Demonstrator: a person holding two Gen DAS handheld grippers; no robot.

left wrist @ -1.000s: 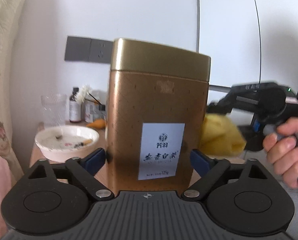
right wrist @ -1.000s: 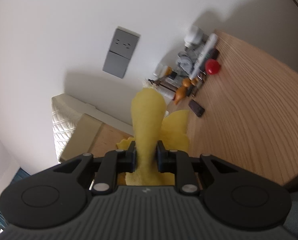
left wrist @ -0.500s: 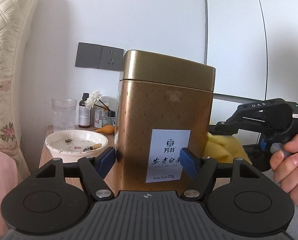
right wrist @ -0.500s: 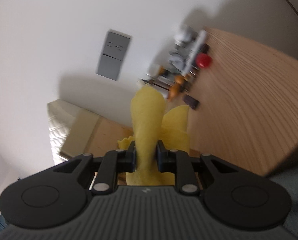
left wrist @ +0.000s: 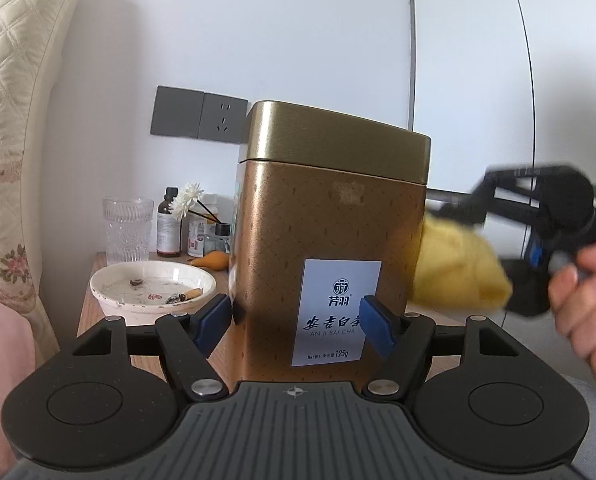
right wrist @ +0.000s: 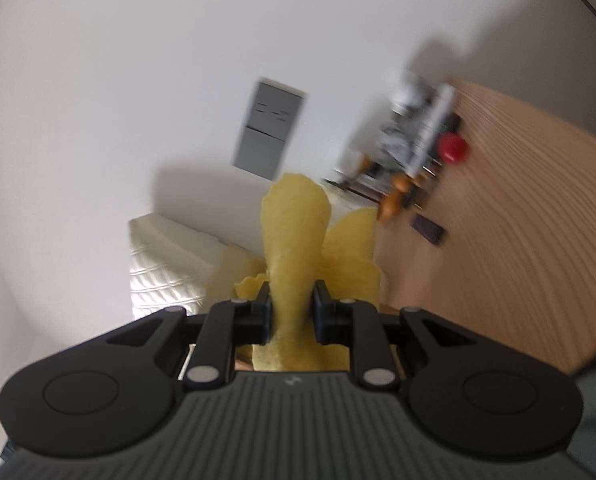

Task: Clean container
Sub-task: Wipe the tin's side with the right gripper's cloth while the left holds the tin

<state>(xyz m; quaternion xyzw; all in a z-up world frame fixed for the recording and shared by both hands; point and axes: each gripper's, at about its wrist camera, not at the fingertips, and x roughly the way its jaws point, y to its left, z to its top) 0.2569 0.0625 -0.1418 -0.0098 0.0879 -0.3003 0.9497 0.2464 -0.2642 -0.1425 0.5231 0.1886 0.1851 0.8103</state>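
Observation:
A gold tea tin with a white label and closed lid stands upright between the blue pads of my left gripper, which is shut on its lower sides. My right gripper is shut on a yellow cloth. In the left wrist view that cloth is pressed against the tin's right side, with the right gripper and the hand behind it, blurred.
A wooden bedside table holds a white dish with cigarette butts, a glass, small bottles and a reed diffuser. A quilted headboard stands on the left. A grey wall socket is behind the tin.
The left gripper has tightened on the tin's lower sides and the tin looks smaller and lower. The right gripper with the cloth moved up against the tin's right side.

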